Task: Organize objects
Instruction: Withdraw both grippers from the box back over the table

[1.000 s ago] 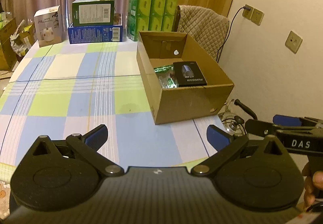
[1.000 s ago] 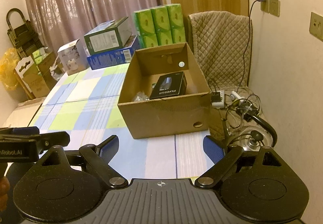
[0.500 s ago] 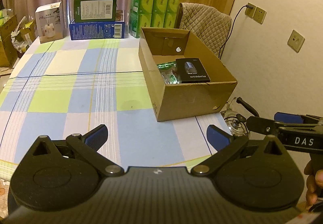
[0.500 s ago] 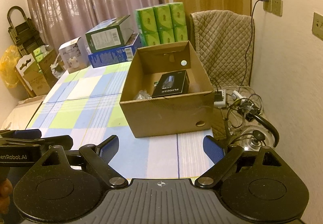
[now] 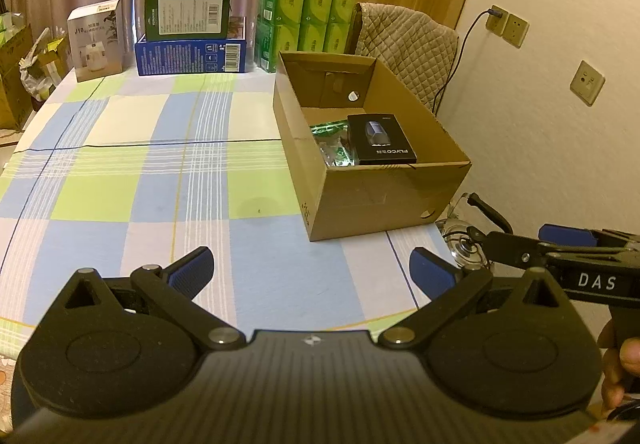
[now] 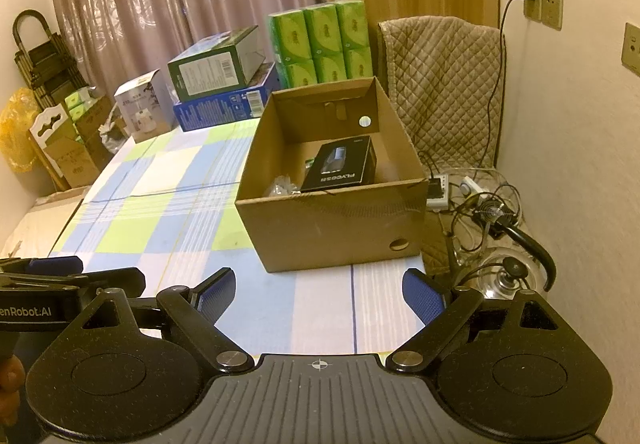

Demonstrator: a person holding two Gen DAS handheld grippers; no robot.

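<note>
An open cardboard box [image 5: 384, 199] [image 6: 332, 224] stands on the checked tablecloth [image 5: 140, 171] near the table's right edge. Inside it lie a black product box [image 5: 382, 139] [image 6: 340, 163] and green-and-clear wrapped packets [image 5: 332, 143] [image 6: 282, 185]. My left gripper [image 5: 310, 270] hovers open over the table's near edge, well short of the cardboard box, nothing between its blue pads. My right gripper [image 6: 320, 290] is open too and holds nothing, in front of the box. Each gripper shows at the edge of the other's view.
At the table's far end stand a white box [image 5: 96, 39], a green box [image 5: 188, 13] on a blue one [image 5: 190, 57], and stacked green tissue packs [image 5: 308, 17]. A quilt-covered chair [image 6: 440, 83], cables and a glass kettle [image 6: 500, 276] lie right of the table.
Both grippers have drawn back and risen slightly, so the box looks a little farther. Both stay open and empty; nothing on the table has moved.
</note>
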